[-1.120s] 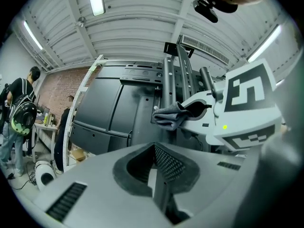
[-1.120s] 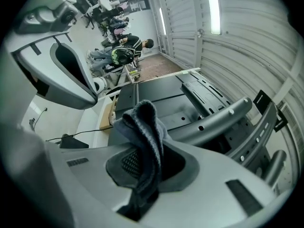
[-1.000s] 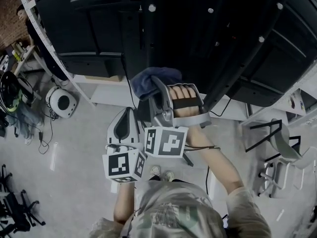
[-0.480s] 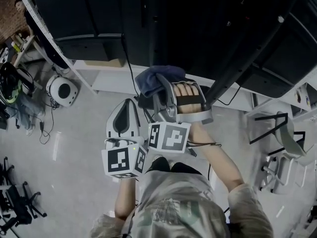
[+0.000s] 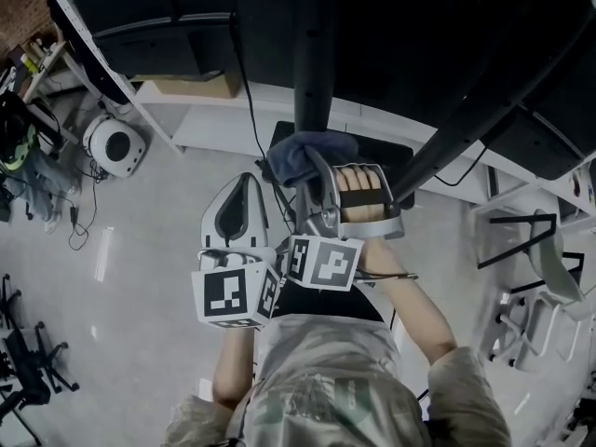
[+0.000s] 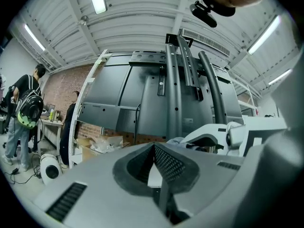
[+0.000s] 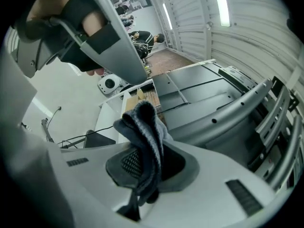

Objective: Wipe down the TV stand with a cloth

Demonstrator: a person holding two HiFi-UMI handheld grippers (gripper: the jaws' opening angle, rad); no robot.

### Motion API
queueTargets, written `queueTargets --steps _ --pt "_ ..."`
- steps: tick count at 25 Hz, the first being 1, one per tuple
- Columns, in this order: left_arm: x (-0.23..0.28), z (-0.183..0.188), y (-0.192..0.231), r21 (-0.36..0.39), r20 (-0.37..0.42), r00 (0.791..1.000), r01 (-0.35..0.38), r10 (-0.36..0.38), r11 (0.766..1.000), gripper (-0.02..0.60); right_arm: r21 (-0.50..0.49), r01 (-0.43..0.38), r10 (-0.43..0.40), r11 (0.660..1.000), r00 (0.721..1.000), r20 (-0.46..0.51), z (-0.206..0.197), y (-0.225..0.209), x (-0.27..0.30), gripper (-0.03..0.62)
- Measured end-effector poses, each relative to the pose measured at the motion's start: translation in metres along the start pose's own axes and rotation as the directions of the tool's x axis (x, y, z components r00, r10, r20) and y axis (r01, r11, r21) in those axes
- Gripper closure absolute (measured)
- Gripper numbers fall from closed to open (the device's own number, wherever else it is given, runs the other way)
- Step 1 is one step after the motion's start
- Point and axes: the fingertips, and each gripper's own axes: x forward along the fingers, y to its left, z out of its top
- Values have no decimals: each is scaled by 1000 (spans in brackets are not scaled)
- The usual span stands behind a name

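Where the right claw (image 7: 141, 164) grips, blue cloth (image 7: 145, 126) bunches.

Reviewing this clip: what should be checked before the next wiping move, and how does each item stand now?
1. Right gripper clamped on the cloth: ok.
2. Enough cloth sticks out past the jaws for wiping: ok.
3. Shut, empty left gripper apart from the cloth: ok.
4. Is the cloth touching the stand pole: cannot tell.
5. Wipe path clear of the cable: not ok, it runs close by on the cloth's left.
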Motion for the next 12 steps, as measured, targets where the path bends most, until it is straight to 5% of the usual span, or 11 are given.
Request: queueTargets --steps 12 --pt "17 -66 6 4 -42 999 17 -17 1000 566 11 -142 142 990 989 -50 -45 123 19 537"
